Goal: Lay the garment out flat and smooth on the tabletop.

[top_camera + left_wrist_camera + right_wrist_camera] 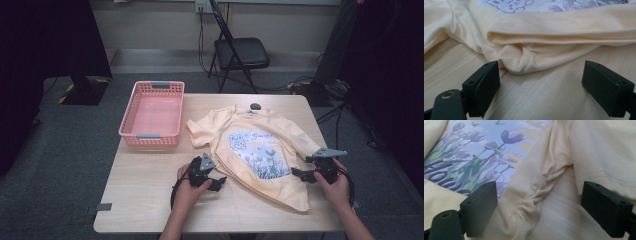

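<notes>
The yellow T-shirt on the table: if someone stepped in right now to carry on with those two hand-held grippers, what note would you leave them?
Left hand-held gripper: open, jaws spread on the table just short of a bunched fold at the shirt's side edge, holding nothing.
Right hand-held gripper: open, jaws either side of a gathered ridge of cloth at the opposite side, not clamped.
T-shirt: spread print-up on the wooden table, rumpled along both sides.
Pink basket: at the table's far left, nothing in it.
Done: shirt laid out, no fold visible.
Left: probably close on both edges and begin folding; the basket may be the destination.
</notes>
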`<state>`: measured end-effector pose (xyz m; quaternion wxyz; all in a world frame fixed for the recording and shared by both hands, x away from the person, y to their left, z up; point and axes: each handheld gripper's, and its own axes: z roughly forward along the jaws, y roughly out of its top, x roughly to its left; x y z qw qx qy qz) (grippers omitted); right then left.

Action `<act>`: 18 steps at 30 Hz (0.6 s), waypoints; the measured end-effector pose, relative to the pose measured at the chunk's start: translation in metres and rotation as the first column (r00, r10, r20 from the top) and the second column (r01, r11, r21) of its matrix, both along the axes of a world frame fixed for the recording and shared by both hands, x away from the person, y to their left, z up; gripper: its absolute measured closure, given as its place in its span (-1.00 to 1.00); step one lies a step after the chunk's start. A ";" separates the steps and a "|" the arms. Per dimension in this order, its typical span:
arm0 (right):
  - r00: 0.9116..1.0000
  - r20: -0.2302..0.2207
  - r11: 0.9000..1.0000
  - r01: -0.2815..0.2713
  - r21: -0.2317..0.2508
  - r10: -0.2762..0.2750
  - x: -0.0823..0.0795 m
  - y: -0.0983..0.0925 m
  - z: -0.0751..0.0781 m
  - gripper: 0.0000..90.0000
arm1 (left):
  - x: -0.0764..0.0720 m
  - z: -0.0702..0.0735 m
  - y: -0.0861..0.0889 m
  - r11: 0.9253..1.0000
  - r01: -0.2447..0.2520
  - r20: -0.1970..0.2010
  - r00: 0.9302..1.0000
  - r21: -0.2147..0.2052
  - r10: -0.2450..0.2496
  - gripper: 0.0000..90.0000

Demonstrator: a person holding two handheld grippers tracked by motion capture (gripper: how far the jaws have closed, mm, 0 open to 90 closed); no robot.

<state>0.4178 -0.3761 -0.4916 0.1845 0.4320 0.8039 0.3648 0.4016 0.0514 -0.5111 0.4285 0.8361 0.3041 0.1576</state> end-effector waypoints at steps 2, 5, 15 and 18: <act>1.000 -0.005 1.000 0.004 -0.004 -0.004 0.002 -0.001 -0.002 -0.71 | 0.000 0.000 0.000 1.000 0.000 0.000 1.000 0.000 0.000 -0.67; 1.000 -0.007 1.000 0.008 -0.011 -0.008 0.003 -0.001 -0.004 -0.72 | 0.000 0.000 0.000 1.000 0.000 0.000 1.000 0.000 0.000 -0.67; 1.000 -0.012 1.000 0.006 -0.010 -0.007 0.004 -0.002 -0.007 -0.74 | 0.000 0.000 0.000 1.000 0.000 0.000 1.000 0.000 0.000 -0.67; 1.000 -0.012 1.000 0.003 -0.016 -0.004 0.003 -0.001 -0.007 -0.74 | 0.000 0.000 0.000 1.000 0.000 0.000 1.000 0.000 0.000 -0.67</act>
